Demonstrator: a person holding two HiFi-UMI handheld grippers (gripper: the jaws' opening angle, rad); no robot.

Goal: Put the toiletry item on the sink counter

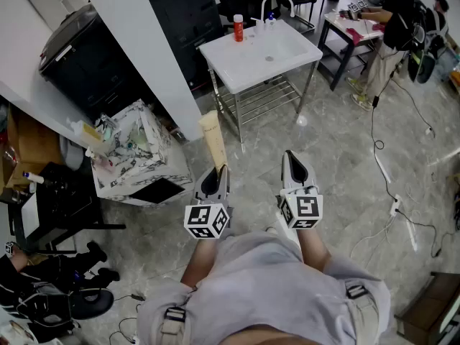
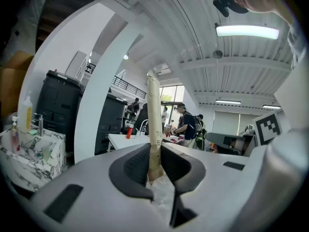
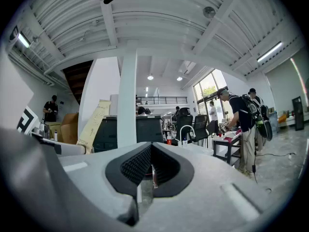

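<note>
While the person stands on the grey marble-look floor (image 1: 345, 157), both grippers are held out in front at approx. waist height, pointing roughly level toward the far end of the room. A wide white pillar (image 1: 151, 42) runs up the left of the head view, w/ a big black machine (image 1: 86, 56) behind it. The white sink counter (image 1: 226, 56) stands on a metal frame straight ahead, well apart from both grippers; a curved faucet (image 1: 277, 2) sits at its back edge. A marble-patterned box (image 1: 136, 149) w/ clutter on top sits on the floor to the left, near the pillar base. Another person (image 1: 392, 27) bends over a table at upper right.

The left gripper (image 1: 219, 169) has its jaws clamped on the lower end of a long, flat beige toothpaste box (image 1: 213, 141), which sticks out ahead of the jaws, in the air and not on the counter. In the left gripper view the left gripper (image 2: 154, 161) has both dark pads pressed on the toothpaste box (image 2: 153, 124), one per side.

The right gripper (image 1: 291, 160) is just beside the left; in its own view its pads (image 3: 137, 166) are together w/ nothing between them.

A small red bottle (image 1: 238, 27) stands at the counter's back left.
</note>
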